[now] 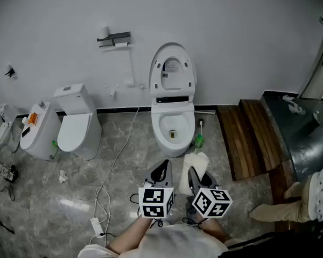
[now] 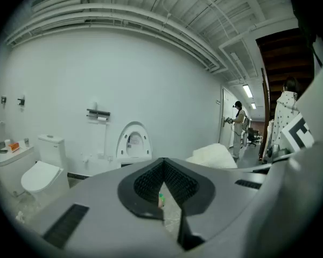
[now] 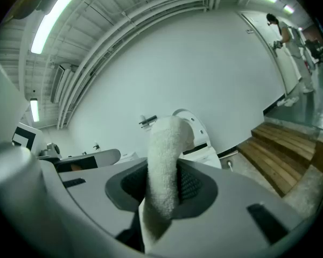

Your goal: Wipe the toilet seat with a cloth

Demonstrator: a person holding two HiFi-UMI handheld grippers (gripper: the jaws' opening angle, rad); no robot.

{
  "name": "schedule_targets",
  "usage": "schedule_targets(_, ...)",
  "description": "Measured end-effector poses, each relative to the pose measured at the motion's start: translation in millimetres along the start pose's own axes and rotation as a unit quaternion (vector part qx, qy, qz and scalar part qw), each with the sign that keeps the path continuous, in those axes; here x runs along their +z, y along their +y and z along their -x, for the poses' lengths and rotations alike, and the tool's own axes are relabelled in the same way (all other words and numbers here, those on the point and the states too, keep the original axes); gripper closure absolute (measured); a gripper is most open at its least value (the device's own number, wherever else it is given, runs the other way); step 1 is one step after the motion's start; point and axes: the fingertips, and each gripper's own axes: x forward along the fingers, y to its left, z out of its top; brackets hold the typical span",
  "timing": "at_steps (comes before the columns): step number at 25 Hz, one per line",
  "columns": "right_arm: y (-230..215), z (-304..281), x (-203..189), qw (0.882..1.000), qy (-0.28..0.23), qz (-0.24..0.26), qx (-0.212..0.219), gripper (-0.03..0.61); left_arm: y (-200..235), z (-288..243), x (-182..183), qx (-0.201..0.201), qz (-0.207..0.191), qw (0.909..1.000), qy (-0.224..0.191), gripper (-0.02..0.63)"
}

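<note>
A white toilet point(image 1: 173, 123) stands against the far wall with its lid point(image 1: 172, 71) raised and the seat point(image 1: 174, 140) down around the bowl. My right gripper point(image 1: 193, 174) is shut on a folded white cloth point(image 1: 194, 164), held above the floor just in front of the bowl. In the right gripper view the cloth point(image 3: 164, 168) stands up between the jaws and hides part of the toilet point(image 3: 196, 138). My left gripper point(image 1: 161, 171) hangs beside it, shut with nothing in it. The left gripper view shows the toilet point(image 2: 133, 144) ahead and the cloth point(image 2: 214, 156) to the right.
A second white toilet point(image 1: 76, 123) and a white unit point(image 1: 39, 130) stand at left. A white cable with a power strip point(image 1: 97, 227) runs across the marble floor. A green brush point(image 1: 198, 140) sits right of the bowl. Wooden steps point(image 1: 250, 136) rise at right. A person's leg point(image 1: 282, 209) stands near.
</note>
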Motion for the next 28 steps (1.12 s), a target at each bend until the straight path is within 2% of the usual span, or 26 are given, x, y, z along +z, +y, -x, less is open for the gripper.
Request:
schedule_targets(5,-10.6,-15.9,7.1,1.0,0.0,-0.009,-0.015,0.489,14.3,-15.3,-5.0,0.006,-0.002,1.0,0.006,0.604)
schedule_targets(11,-19.0,-42.6,16.7,1.0,0.007,-0.005,-0.014,0.489,28.1,-41.4,-10.5,0.014,0.004,0.9998,0.015,0.604)
schedule_targets(17,-38.8,-81.1,36.8,1.0,0.014,-0.004,-0.011,0.489,35.5,-83.8,-1.2,0.014,-0.005,0.9998,0.015,0.604)
schedule_targets(22,-56.0,-118.1,63.4,1.0,0.017,0.001,-0.002,0.489,50.0,-126.6,13.7,0.035,-0.027,0.999,0.008,0.604)
schedule_targets(28,-90.9,-162.6,94.3,1.0,0.026,0.004,0.001,0.489,52.7,-186.2,22.4,0.03,-0.005,0.9993,0.021,0.604)
